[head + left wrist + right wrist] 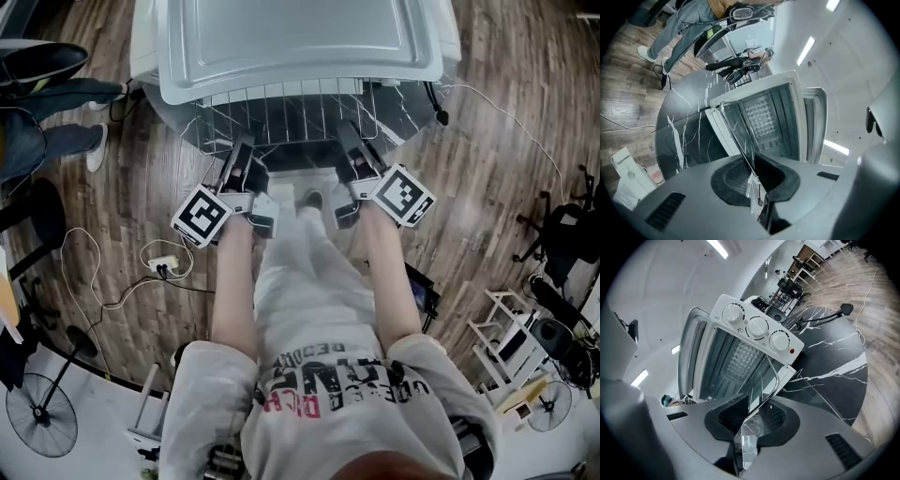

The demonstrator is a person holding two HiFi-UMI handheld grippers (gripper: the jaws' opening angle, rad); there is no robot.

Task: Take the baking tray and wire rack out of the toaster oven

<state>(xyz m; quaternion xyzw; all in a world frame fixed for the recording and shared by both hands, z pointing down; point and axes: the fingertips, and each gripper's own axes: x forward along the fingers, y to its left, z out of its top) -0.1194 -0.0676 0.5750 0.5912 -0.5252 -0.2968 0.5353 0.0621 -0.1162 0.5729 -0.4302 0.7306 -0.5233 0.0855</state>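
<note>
The white toaster oven (291,37) stands with its front open, and its cavity (764,122) shows in the left gripper view. The wire rack (300,117) sticks out of the front towards me. My left gripper (242,150) is shut on the rack's left front edge, and the thin wire (738,136) runs between its pads (736,176). My right gripper (352,141) is shut on the rack's right front edge, where the bent wire (774,383) passes between its pads. Three knobs (757,326) mark the oven's right side. I cannot make out the baking tray.
The oven sits on a round black marble table (684,136) (834,366). A person's legs (47,131) stand at the far left on the wooden floor. A power strip (164,265) with cables, a fan (42,412) and a white shelf (511,328) lie around me.
</note>
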